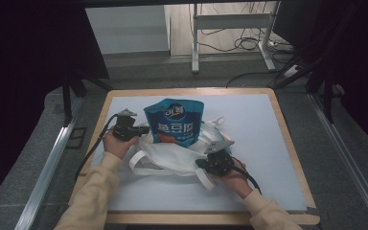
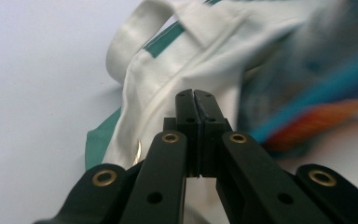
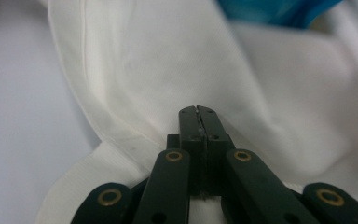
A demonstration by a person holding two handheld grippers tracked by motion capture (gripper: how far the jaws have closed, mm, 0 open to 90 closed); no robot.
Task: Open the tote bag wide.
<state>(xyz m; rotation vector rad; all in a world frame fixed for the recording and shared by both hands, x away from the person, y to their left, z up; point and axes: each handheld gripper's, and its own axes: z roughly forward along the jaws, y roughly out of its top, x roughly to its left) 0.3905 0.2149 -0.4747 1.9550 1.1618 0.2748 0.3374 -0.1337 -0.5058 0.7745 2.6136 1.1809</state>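
Sleeves come in from 6 o'clock in the high view, each hand carrying a gripper to the white bag lying mid-bench. At the bag's 9 o'clock edge sits the left gripper; at its 4 o'clock corner sits the right gripper. From above, the jaws are too small to read, but the gripper views settle it. In the left gripper view the left gripper has its jaws pressed flat together on a fold of bag cloth, and that view also brings out a teal stripe and a loop handle that the high view barely gives. In the right gripper view the right gripper is likewise clamped tight, pinching the bag at a seamed edge. Only a blue scrap of the pouch shows there at 1 o'clock, and in the left gripper view the pouch is a blur at 3 o'clock. The high view gives the whole pouch: it stands half inside the bag's mouth, long axis running 12 to 6, its wide top toward 12 o'clock and leaning slightly to 1, printed face to the camera. The bag itself lies with its long axis from about 8 to 2 o'clock.
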